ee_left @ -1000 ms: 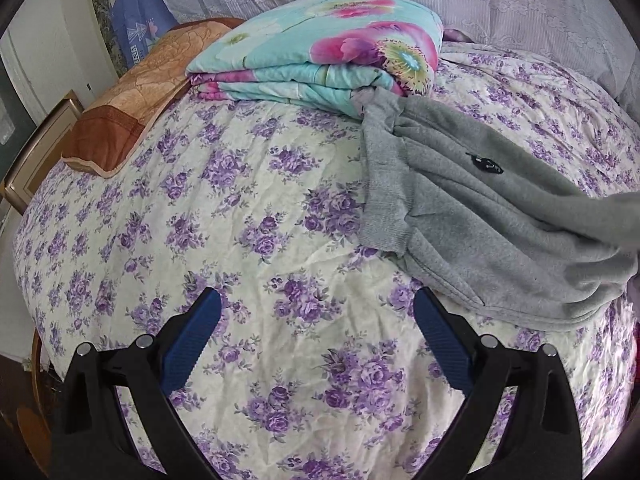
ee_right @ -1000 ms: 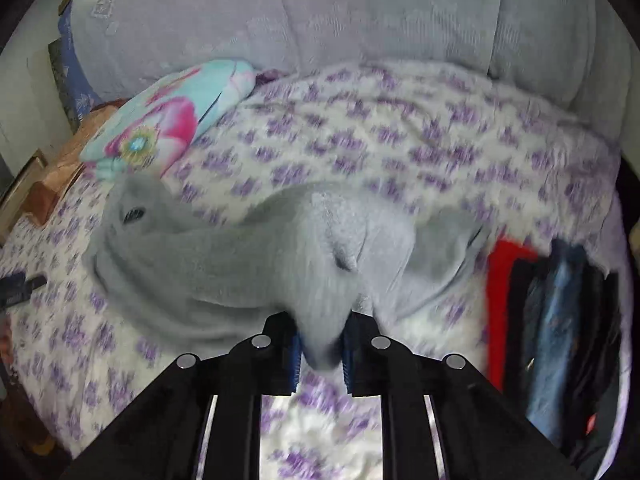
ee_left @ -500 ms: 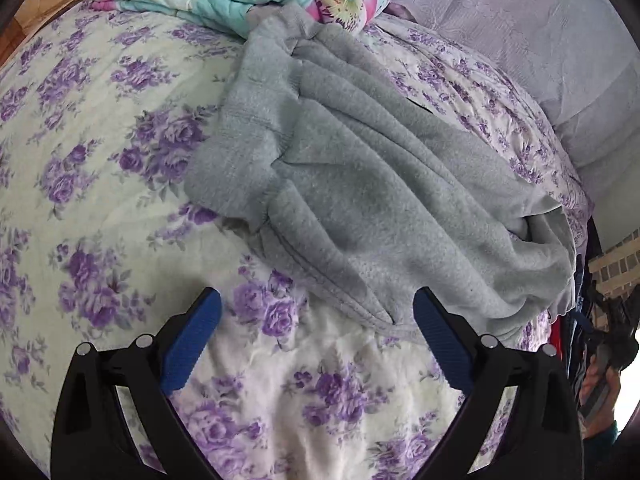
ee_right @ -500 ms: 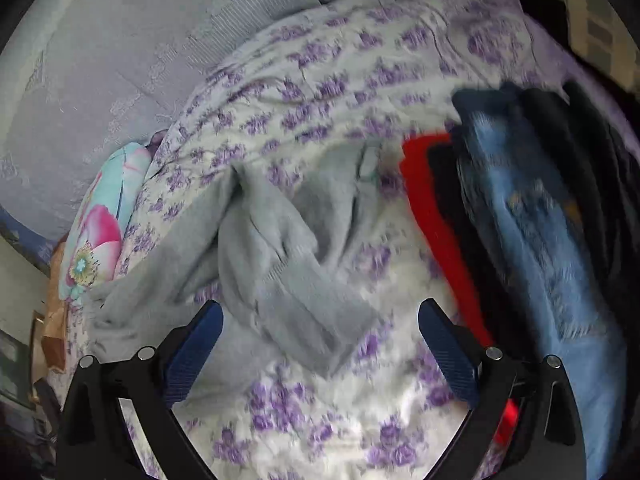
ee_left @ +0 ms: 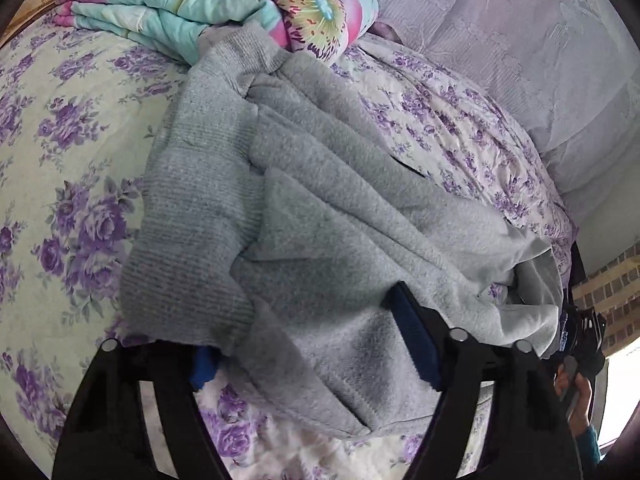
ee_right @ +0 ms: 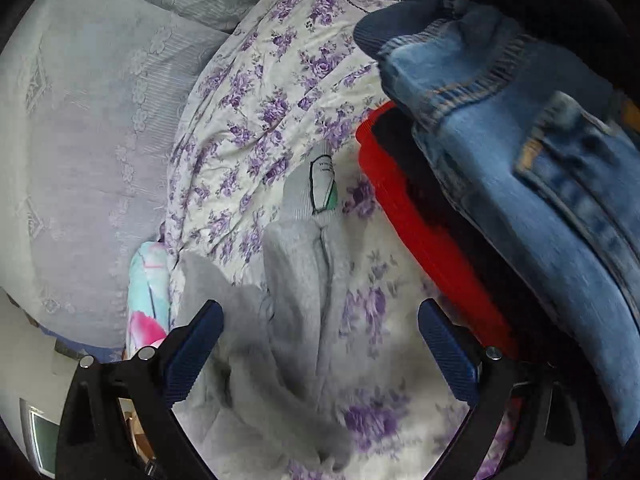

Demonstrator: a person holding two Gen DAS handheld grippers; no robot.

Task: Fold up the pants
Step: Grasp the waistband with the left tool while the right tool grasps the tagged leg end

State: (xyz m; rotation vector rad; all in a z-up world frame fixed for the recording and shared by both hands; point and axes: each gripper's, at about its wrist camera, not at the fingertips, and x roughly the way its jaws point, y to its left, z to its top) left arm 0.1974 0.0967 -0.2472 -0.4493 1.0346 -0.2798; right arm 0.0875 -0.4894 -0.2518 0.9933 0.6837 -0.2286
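1. Gray sweatpants (ee_left: 328, 216) are lying crumpled across the middle of the left wrist view, on a bedspread (ee_left: 68, 184) printed with purple flowers.
2. The ribbed waistband is running down the left side of the heap, its upper end touching a folded floral quilt (ee_left: 224, 4) at the top of the frame.
3. The left gripper (ee_left: 316, 344) is sitting at the bottom centre, its jaws closing with a fold of the gray fabric between them; the left blue pad is mostly buried under the cloth, the right pad is lying against it. Whether the pads are pressing yet cannot be told.
4. In the right wrist view one gray leg (ee_right: 304, 264) is stretching from the bottom centre up to mid-frame, ending in a cuff with a white label.
5. The right gripper (ee_right: 320, 340) is hanging over that leg, jaws closing slightly yet standing wide apart, both blue pads clear of the cloth and grasping nothing.
6. Blue jeans (ee_right: 520, 128) are lying over a red garment (ee_right: 420, 232) on the right side of the frame, just beside the gray leg.
7. A pale lace-patterned cloth (ee_right: 80, 120) is filling the upper left.
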